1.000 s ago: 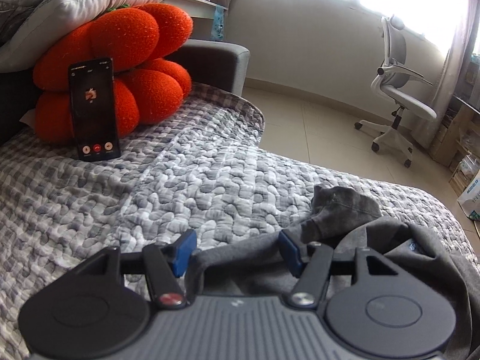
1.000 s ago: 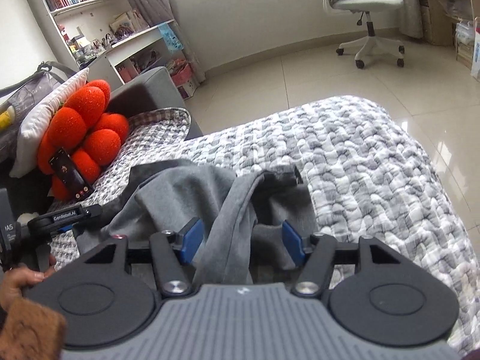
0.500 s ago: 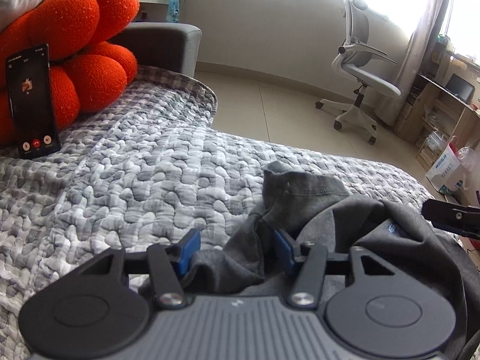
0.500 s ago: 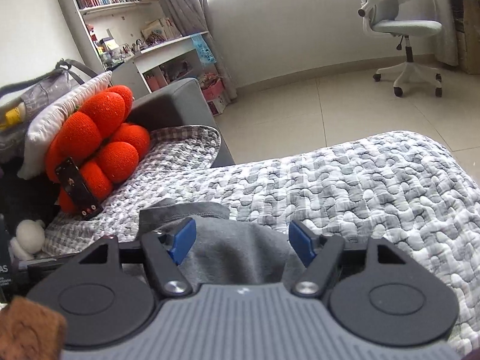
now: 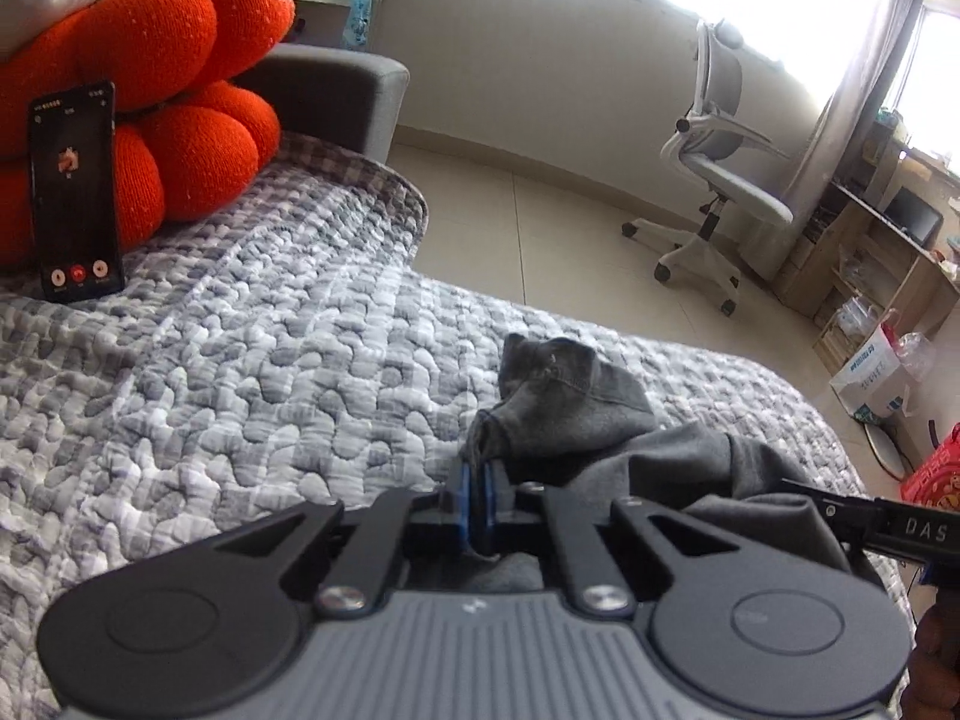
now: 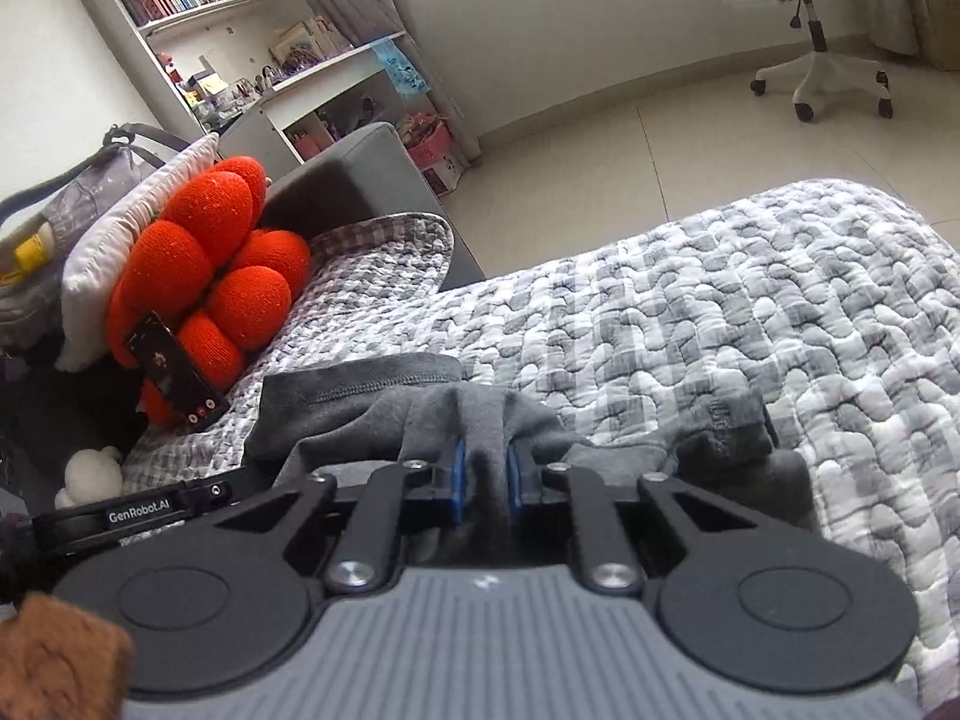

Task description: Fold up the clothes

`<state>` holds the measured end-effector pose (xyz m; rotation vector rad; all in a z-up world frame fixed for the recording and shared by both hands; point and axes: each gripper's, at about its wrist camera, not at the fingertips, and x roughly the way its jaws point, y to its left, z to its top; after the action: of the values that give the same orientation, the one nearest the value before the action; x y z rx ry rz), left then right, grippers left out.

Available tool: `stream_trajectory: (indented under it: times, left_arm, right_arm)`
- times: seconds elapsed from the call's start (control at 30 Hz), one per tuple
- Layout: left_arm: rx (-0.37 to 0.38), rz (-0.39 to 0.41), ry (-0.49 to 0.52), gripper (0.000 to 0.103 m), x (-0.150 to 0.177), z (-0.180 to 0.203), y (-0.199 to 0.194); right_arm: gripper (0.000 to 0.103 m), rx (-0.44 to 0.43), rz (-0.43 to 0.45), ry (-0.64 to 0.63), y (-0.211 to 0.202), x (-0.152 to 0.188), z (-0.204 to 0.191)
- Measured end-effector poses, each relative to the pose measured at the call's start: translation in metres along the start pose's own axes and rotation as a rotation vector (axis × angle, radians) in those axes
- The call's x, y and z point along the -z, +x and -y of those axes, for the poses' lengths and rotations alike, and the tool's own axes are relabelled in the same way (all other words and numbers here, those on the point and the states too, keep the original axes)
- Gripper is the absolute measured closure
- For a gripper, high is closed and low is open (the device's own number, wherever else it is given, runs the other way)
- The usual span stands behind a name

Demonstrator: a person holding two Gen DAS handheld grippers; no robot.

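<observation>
A bedroom with a pale tiled floor; a bed (image 5: pixel 252 360) under a grey-and-white quilted cover fills the lower half of both views. At the upper left of the left view, a dark phone (image 5: pixel 75 192) leans upright against a cushion of orange-red lobes (image 5: pixel 174 90). An office chair (image 5: pixel 714 180) stands at the upper right.

The task's thing, a rumpled grey garment (image 6: pixel 372 414), lies bunched on the quilt at centre frame, just ahead of both tools.

A second ago both claws stood wide apart around the cloth. Now the left claw (image 5: pixel 477 495) is clenched on a thin edge of the fabric, and the right claw (image 6: pixel 485 471) is clenched on a thicker ridge of it. With two points pinched, the garment looks ready to be lifted or spread; no neat fold shows.
</observation>
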<state>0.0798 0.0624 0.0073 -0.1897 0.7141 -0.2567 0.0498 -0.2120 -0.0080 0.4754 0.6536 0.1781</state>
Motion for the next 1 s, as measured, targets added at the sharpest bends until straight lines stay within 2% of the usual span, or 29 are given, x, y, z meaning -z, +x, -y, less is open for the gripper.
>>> stream_trajectory:
  times: [0.1, 0.27, 0.4, 0.5, 0.73, 0.87, 0.93, 1.0]
  left_arm:
    - [-0.014, 0.037, 0.005, 0.099, -0.003, -0.001, -0.025]
    - [-0.085, 0.063, 0.063, 0.099, 0.004, -0.005, -0.062]
    - [-0.133, 0.044, 0.132, 0.099, 0.012, -0.010, -0.087]
    - [-0.121, -0.012, 0.167, 0.099, 0.016, -0.017, -0.099]
    - [-0.082, -0.198, 0.199, 0.098, 0.031, -0.035, -0.094]
    - [-0.104, -0.281, 0.211, 0.096, 0.041, -0.041, -0.080]
    - [-0.114, -0.286, 0.212, 0.090, 0.041, -0.043, -0.079]
    - [-0.116, -0.274, 0.210, 0.074, 0.038, -0.044, -0.080]
  right_arm:
    - [0.087, -0.030, 0.016, -0.032, -0.020, 0.001, -0.012]
    - [0.087, -0.083, -0.004, -0.084, -0.051, 0.011, -0.029]
    - [0.087, -0.132, -0.047, -0.120, -0.067, 0.024, -0.040]
    - [0.087, -0.155, -0.096, -0.152, -0.070, 0.035, -0.049]
    - [0.087, -0.190, -0.214, -0.225, -0.066, 0.058, -0.063]
    - [0.086, -0.185, -0.302, -0.236, -0.053, 0.072, -0.062]
    - [0.086, -0.171, -0.339, -0.263, -0.046, 0.078, -0.065]
    - [0.086, -0.157, -0.358, -0.292, -0.042, 0.083, -0.069]
